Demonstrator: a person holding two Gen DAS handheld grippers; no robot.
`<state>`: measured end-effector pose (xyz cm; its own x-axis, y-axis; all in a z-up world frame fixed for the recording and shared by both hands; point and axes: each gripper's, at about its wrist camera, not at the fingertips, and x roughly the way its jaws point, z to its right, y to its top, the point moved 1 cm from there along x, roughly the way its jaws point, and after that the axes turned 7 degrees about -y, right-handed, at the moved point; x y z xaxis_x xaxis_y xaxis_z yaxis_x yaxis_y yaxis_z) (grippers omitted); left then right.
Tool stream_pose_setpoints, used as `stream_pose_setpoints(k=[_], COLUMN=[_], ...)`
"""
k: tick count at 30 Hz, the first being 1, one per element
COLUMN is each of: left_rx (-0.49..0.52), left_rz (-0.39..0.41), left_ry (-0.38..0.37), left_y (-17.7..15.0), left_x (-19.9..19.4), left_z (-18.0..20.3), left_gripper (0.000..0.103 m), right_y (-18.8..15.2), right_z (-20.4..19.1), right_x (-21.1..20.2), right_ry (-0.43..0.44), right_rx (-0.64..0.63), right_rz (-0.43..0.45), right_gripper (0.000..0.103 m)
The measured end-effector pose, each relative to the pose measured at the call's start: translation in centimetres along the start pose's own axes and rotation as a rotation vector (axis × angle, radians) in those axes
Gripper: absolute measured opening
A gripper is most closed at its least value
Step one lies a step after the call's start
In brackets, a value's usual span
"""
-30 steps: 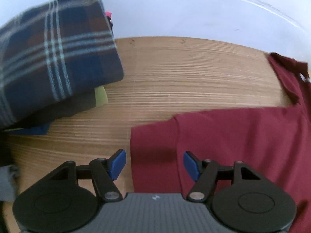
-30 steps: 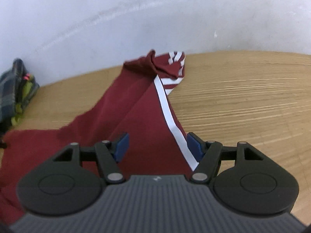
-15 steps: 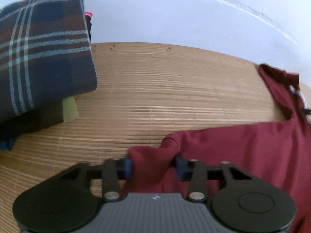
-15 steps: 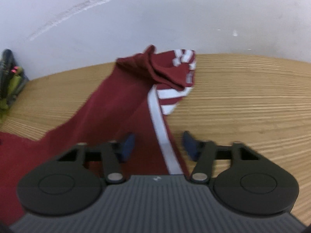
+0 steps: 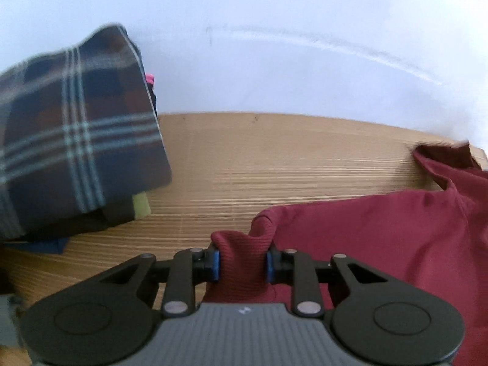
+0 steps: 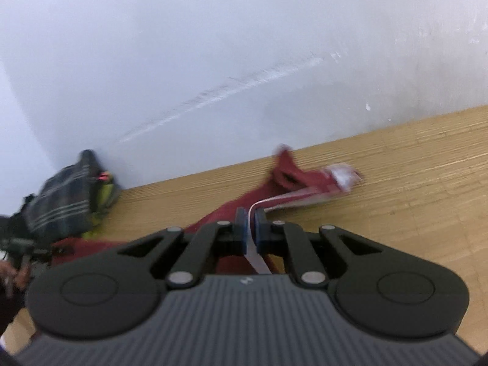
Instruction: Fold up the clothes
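A maroon garment [image 5: 381, 238] lies spread on the wooden table [image 5: 274, 158]. My left gripper [image 5: 242, 262] has a bunched fold of its edge between the blue pads; the jaws are closing and press on the cloth. In the right wrist view the same garment [image 6: 292, 180] stretches toward the wall, its white-striped collar end [image 6: 341, 177] crumpled on the table [image 6: 411, 183]. My right gripper [image 6: 250, 231] is shut on the white-striped edge, lifted off the wood.
A stack of folded clothes topped by a dark plaid piece [image 5: 76, 140] sits at the left against the white wall, also the plaid stack [image 6: 61, 201] in the right view. A hand [image 6: 12, 274] shows blurred at the lower left edge.
Both grippers went from open over the flat garment to shut on its cloth. Both have risen, pulling the fabric up off the table.
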<state>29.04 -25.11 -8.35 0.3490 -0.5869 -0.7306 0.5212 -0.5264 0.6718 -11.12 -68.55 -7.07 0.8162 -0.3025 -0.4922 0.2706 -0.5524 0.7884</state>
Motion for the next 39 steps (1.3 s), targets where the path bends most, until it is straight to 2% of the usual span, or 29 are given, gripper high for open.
stream_pose_setpoints(k=[4,8,11,14,16,17,19,21,23,26,27,29,33,34,37,39], left_rx=[0.047,0.074,0.092,0.113,0.083,0.089,0.168,0.261,0.315,0.326,0.317,0.269,0.142,0.125,0.096,0.070], left_rz=[-0.007,-0.083,-0.166,-0.177,-0.177,-0.177,-0.176,-0.182,-0.209,-0.221,-0.219,-0.214,-0.179,-0.157,-0.081,-0.056], left_ry=[0.003,0.009,0.025,0.055,0.052,0.051,0.081,0.119,0.134,0.144,0.153,0.161,0.118,0.101,0.071,0.092], left_y=[-2.0,-6.1,-9.3,-11.2,-10.9,-10.6,-10.5,-10.6,-11.1,-12.1,-12.4,-13.0,-13.3,-12.9,-11.0,-9.5], left_x=[-3.6,-4.6,-3.8,-3.4,-3.8,-4.2,-5.5,-6.8,-7.7,-9.0,-9.3,-10.0,-11.6,-12.0,-12.2,-11.4], left_z=[1.1,2.4,3.1,3.0,2.6,2.5,3.2,4.0,4.7,4.8,4.7,3.9,2.8,2.8,3.5,4.0], left_gripper=[0.029,0.031,0.033,0.041,0.043,0.045,0.053,0.065,0.066,0.065,0.065,0.065,0.064,0.064,0.065,0.065], right_y=[-3.1,-7.6,-11.5,-14.5,-14.9,-14.8,-13.6,-12.3,-11.0,-9.3,-8.9,-8.7,-9.4,-9.5,-10.3,-11.3], right_z=[-0.5,-0.4,-0.5,-0.6,-1.1,-1.4,-2.1,-2.9,-4.0,-6.7,-8.2,-11.1,-17.8,-19.2,-22.2,-23.5], right_x=[-6.7,-11.2,-12.2,-10.7,-10.2,-10.2,-11.1,-12.6,-14.0,-15.4,-15.0,-12.9,-4.7,-2.2,4.5,5.7], right_ry=[0.017,-0.003,-0.041,-0.102,-0.144,-0.154,-0.163,-0.180,-0.187,-0.140,-0.099,-0.027,0.087,0.113,0.144,0.122], right_rx=[0.008,0.021,-0.006,-0.068,-0.110,-0.130,-0.162,-0.186,-0.204,-0.229,-0.247,-0.289,-0.339,-0.324,-0.227,-0.230], right_rz=[-0.006,-0.078,-0.191,-0.343,-0.391,-0.393,-0.369,-0.349,-0.309,-0.207,-0.181,-0.159,-0.142,-0.163,-0.320,-0.387], right_gripper=[0.008,0.008,0.008,0.010,0.012,0.013,0.015,0.025,0.032,0.035,0.043,0.049,0.048,0.048,0.047,0.047])
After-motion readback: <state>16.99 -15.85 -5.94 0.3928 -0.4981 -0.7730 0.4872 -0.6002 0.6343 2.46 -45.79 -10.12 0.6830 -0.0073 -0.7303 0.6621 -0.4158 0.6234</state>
